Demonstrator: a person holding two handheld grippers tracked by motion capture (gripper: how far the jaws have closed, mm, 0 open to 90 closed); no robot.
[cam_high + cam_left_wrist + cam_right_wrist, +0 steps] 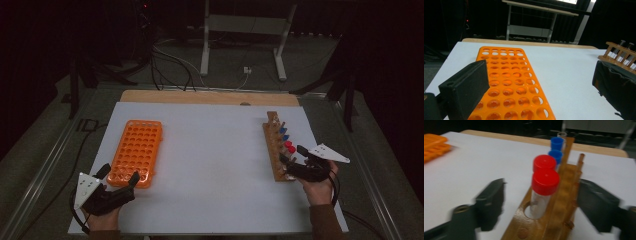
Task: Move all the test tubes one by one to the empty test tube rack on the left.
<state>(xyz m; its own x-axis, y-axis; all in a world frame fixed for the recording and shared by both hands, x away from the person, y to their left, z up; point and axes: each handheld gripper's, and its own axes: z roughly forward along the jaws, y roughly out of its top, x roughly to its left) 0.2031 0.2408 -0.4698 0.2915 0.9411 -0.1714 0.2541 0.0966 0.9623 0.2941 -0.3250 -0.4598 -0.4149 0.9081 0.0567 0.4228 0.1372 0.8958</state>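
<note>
A flat orange plastic rack [136, 151], pierced with rows of round holes that all stand empty, lies on the left half of the smooth white table sheet [215, 165]. The left gripper [118, 181] sits at the rack's near end with its blocky, matte black jaws spread apart, the near edge of the rack between them; they grasp nothing.

On the right side stands a narrow varnished wooden rack [276, 150], glossy brown with round holes. It holds clear cylindrical tubes: two with red caps [545, 181] nearest the gripper and two with blue caps [556, 143] behind them. The right gripper [292, 161] is at the wooden rack's near end, its jaws released and set wide to either side of the rack and the nearest red-capped tube, apart from both.
</note>
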